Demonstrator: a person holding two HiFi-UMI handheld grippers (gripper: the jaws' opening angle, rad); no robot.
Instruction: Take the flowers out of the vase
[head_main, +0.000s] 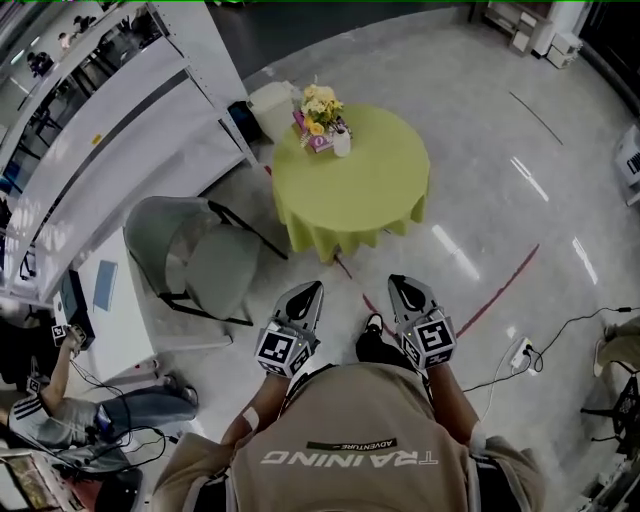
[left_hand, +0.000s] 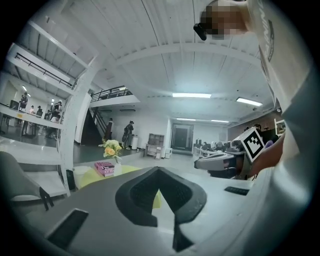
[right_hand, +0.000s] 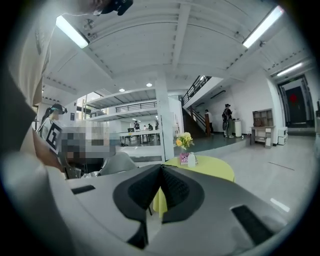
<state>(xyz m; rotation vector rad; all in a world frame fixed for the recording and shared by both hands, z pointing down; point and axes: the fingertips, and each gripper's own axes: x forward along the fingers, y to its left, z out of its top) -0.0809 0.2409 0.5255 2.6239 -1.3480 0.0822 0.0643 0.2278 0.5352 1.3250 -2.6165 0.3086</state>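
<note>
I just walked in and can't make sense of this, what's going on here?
A person stands short of a round table with a green cloth, holding a left gripper and a right gripper out in front, both shut and empty. The flowers sit in their vase on the table, beside a pink box. Neither gripper has reached them yet.

Tan tee (head_main: 350, 425), grey L gripper (head_main: 309, 290), R gripper (head_main: 401, 284)

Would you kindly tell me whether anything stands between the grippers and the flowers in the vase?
Nothing visible does. Only open floor and the near half of the table lie between the left gripper, the right gripper and the flowers. The grey chair stands left of that path.
</note>
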